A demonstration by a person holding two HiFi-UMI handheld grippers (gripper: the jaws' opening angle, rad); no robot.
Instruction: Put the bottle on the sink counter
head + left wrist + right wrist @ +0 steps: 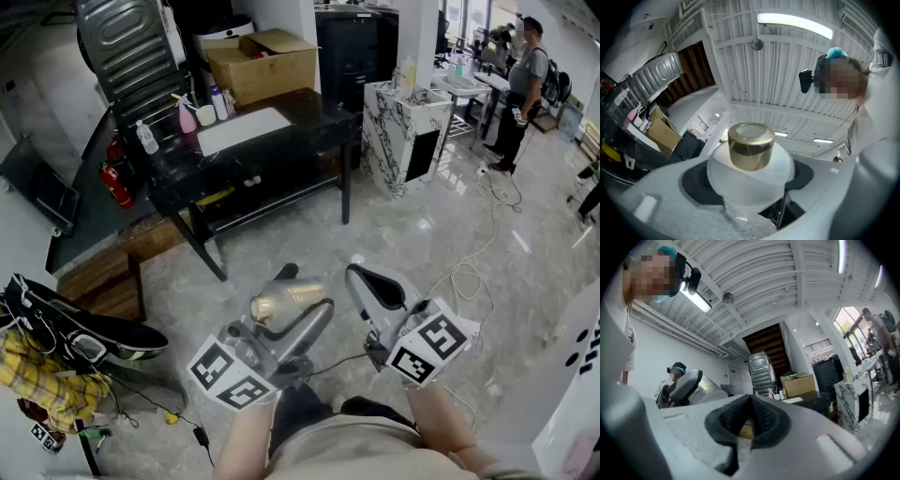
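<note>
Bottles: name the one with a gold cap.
The white bottle gripped in the left claw; the other bottles stand far off on the black table.

I see a white bottle [750, 176] with a shiny gold cap [751, 146]. The bench [305, 105] is black, the cabinet [389, 127] near it is white with dark marble veins, the cardboard box [272, 70] brown, the fire extinguisher [116, 185] red.

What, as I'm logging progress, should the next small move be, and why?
Probably carry the bottle forward and rightward toward the marble counter. The left gripper is clamped on the bottle, tilted over bare floor, and that counter stands well away. The right gripper is shut and empty.
</note>
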